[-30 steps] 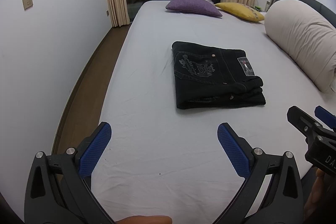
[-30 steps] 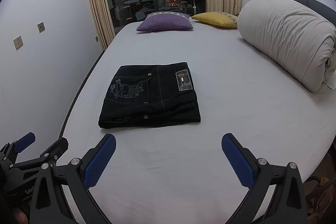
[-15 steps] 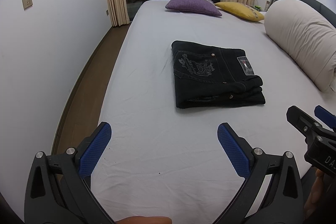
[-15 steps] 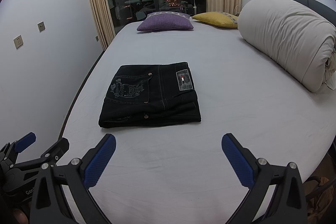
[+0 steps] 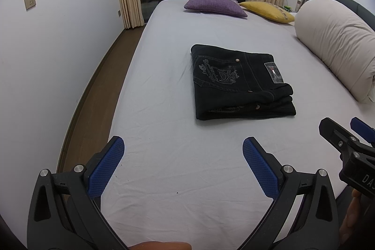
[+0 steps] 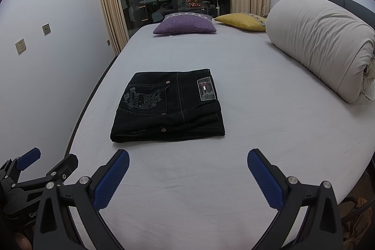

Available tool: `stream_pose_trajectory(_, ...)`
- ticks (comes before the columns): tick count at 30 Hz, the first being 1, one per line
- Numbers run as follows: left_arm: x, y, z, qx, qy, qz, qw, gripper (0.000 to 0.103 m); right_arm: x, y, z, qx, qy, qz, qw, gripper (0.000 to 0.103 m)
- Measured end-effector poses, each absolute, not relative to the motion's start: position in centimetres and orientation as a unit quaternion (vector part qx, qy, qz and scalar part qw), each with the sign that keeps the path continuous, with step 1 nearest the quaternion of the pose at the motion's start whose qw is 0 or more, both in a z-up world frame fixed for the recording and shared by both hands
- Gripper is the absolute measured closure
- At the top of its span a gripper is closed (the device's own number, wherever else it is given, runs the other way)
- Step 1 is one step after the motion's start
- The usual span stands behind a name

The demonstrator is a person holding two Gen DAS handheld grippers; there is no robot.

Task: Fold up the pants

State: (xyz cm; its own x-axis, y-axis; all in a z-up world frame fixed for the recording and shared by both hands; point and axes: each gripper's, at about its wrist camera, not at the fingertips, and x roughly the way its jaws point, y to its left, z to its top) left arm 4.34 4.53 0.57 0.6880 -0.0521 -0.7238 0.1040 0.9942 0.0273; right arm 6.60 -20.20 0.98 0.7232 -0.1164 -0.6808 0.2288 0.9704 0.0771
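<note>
Bed (image 6: 257, 76) holds folded pants (image 6: 168, 107) beyond both grippers' spread jaws.

Pants (image 6: 167, 107): on the bed (image 6: 269, 132) — mid-sheet
Rolled duvet (image 6: 321, 43): right of pants, well apart
Two cushions (image 6: 185, 24): behind — far end

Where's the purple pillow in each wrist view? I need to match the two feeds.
Left wrist view: purple pillow sits top centre, at the far end of the bed, just beyond the folded pants.
Right wrist view: purple pillow sits upper centre, slightly left, far beyond the pants.
Shared landmark: the yellow pillow lies immediately to its right in both.
</note>
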Motion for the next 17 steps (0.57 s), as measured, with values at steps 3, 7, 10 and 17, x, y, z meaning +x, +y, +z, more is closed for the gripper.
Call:
stream_pose_trajectory(3, 4.32, 4.54, 0.58, 0.033, 0.393, -0.043, 0.918, 0.0, 6.6, -20.2, 0.99, 0.078, 0.36, -0.093, 0.925, 0.0)
stream_pose_trajectory(7, 4.24, 4.53, 0.56, 0.033, 0.393, -0.043, 0.918, 0.0, 6.61, -20.18, 1.01, 0.078, 0.36, -0.094, 0.925, 0.0)
stream_pose_trajectory(10, 4.21, 4.54, 0.58, 0.033, 0.393, -0.043, 0.918, 0.0, 6.6, -20.15, 0.95, 0.078, 0.361, -0.093, 0.925, 0.0)
stream_pose_trajectory(17, 4.09, 4.56, 0.53, 0.032, 0.396, -0.04, 0.917, 0.0, 6.24, -19.86, 0.64, 0.079, 0.361, -0.092, 0.924, 0.0)
